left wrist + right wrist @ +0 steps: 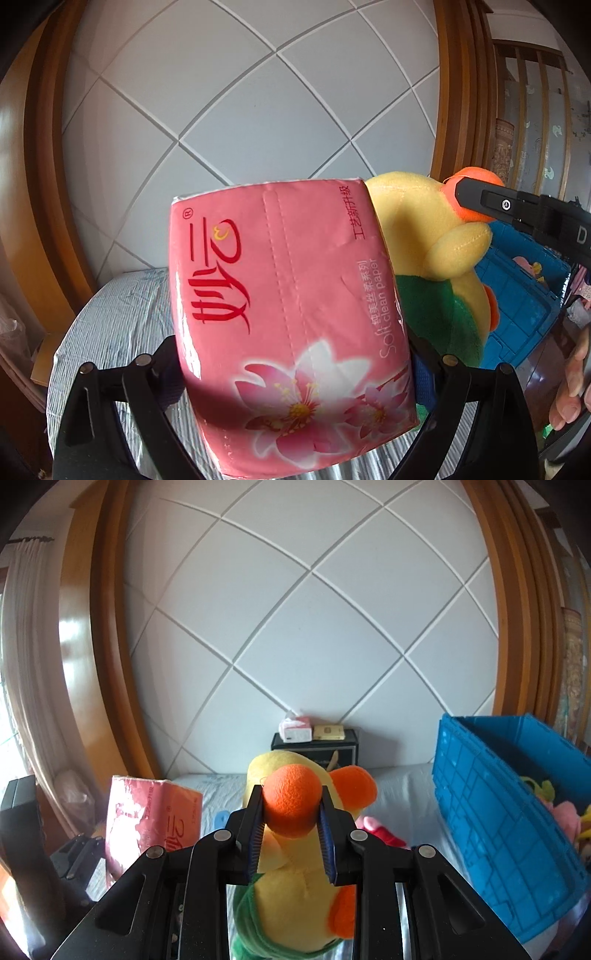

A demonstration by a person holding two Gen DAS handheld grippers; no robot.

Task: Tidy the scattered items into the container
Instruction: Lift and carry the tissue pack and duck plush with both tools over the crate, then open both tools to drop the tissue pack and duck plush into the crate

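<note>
My left gripper (293, 363) is shut on a pink pack of tissue paper (280, 314) with flower print, held up above the bed. The pack also shows in the right wrist view (147, 819) at the left. My right gripper (291, 812) is shut on an orange knob of a yellow, green and orange plush toy (295, 849), held up in the air. The toy (436, 251) hangs just right of the pack in the left wrist view, with a right gripper finger (491, 203) on its orange part. The blue plastic crate (498, 819) stands at the right and holds several soft toys.
A bed with a light striped cover (122, 317) lies below. A padded white headboard (314, 646) with a wooden frame stands behind. A black box (314, 744) with a tissue pack on top sits at the bed's head. A red-pink toy (376, 830) lies on the bed.
</note>
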